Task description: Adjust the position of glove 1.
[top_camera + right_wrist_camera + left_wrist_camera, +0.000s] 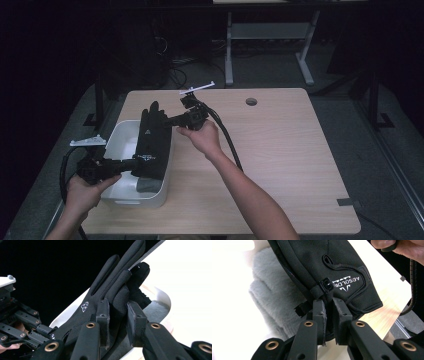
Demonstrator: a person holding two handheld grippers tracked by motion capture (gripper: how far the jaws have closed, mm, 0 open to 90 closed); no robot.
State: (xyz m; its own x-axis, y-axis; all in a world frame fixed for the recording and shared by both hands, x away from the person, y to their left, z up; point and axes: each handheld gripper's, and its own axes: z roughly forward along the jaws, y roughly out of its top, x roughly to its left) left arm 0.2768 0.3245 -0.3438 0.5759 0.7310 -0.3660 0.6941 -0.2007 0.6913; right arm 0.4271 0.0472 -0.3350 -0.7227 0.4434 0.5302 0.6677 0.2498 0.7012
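Glove (pixel 151 137) in black, stretched out lengthwise above a white bin (pixel 123 134) at the left side of the wooden surface (pixel 280 165), is held at both ends. Nearest the person, the left claw (pixel 131 164) has its jaws pressed together on the cuff edge; in the left gripper view the pads pinch the hem beside a small black plastic clip (pixel 326 286), and just past it white lettering reads "ABSOLDIE…", with the end of the word cut off by a seam, above a white pointed logo (pixel 343 287). Below the glove in that view lies a grey fleecy piece of fabric (pixel 270 300) inside the bin. Farther out, the right claw (pixel 172 120) grips the glove near its thumb side, jaws a little apart with the padded material between them; the right gripper view shows the pads closed on a glove finger, and a small white emblem (pixel 84 306) printed on the back, too small to read. The glove's fingertips point away from the person. Beyond the bin, a round hole (pixel 251 101) sits in the surface near its far edge.
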